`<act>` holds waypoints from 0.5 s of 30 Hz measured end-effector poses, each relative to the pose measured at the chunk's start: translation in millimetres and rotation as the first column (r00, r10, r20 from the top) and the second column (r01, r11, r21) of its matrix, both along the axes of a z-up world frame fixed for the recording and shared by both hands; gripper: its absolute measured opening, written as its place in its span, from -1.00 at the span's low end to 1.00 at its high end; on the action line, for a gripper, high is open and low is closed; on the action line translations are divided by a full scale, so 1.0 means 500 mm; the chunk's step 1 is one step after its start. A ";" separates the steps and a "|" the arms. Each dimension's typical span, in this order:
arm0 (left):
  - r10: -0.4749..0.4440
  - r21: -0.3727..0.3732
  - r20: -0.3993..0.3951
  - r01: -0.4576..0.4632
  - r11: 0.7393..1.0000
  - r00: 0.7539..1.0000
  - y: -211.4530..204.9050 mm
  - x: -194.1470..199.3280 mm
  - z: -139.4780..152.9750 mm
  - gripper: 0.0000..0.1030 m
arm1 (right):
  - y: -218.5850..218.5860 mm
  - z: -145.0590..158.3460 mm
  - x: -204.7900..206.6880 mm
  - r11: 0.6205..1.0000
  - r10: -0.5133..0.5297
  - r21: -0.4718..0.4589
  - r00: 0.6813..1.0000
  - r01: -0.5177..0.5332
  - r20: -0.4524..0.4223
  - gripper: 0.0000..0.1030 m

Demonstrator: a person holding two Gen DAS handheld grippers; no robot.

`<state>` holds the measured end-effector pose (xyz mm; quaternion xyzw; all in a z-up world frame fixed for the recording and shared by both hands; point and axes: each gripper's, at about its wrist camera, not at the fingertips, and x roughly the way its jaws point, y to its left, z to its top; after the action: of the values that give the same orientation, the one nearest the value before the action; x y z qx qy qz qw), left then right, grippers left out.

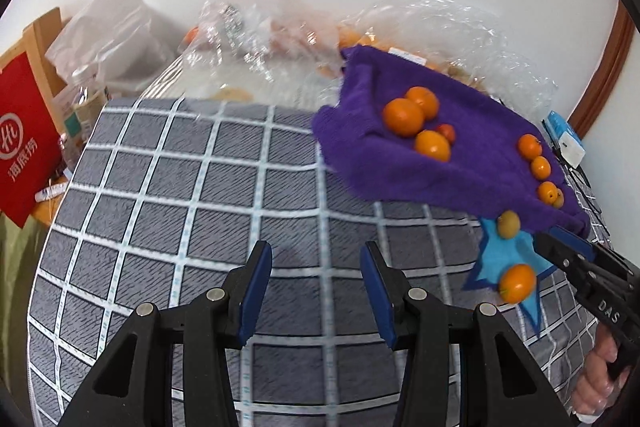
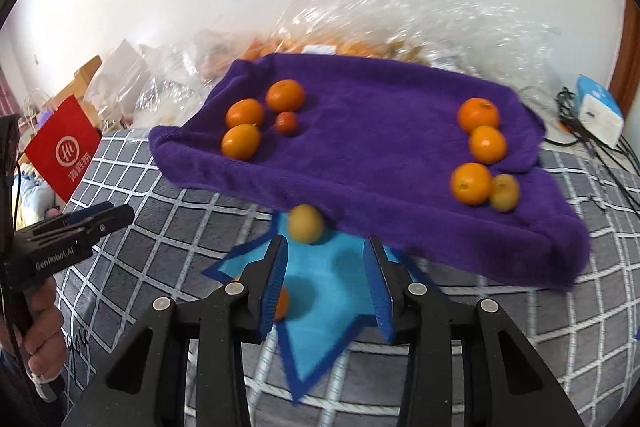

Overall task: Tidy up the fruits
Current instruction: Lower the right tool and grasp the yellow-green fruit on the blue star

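The towel (image 2: 372, 163) is deep purple, and the round fruits (image 2: 474, 183) on it are bright orange, save one small reddish fruit (image 2: 286, 123) and a dull yellow-green one (image 2: 505, 191). Another yellow-green fruit (image 2: 305, 223) sits on a sky-blue star-shaped mat (image 2: 332, 291) edged in darker blue. The tablecloth (image 1: 180, 187) is grey with a white grid. A red bag (image 1: 24, 139) bears a white logo. Both grippers, left (image 1: 316, 291) and right (image 2: 326, 291), are black with blue pads
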<state>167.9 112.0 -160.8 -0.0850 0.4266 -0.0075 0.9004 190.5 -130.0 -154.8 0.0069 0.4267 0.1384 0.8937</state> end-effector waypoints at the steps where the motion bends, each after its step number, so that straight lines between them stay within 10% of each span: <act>1: 0.001 -0.009 -0.005 -0.001 1.000 1.000 0.007 -0.001 -0.006 -0.15 | 0.005 -0.002 0.005 1.000 0.000 -0.001 1.000 0.000 -0.003 -0.22; 15: 0.021 -0.057 0.018 -0.020 0.998 1.000 0.025 -0.016 -0.027 -0.11 | 0.053 -0.048 0.069 0.999 -0.019 -0.043 0.998 0.016 -0.067 -0.25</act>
<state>160.0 124.7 -174.5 -0.1151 0.4168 -0.0111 0.9016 224.9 -103.6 -178.6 -0.0037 0.4595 0.1212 0.8798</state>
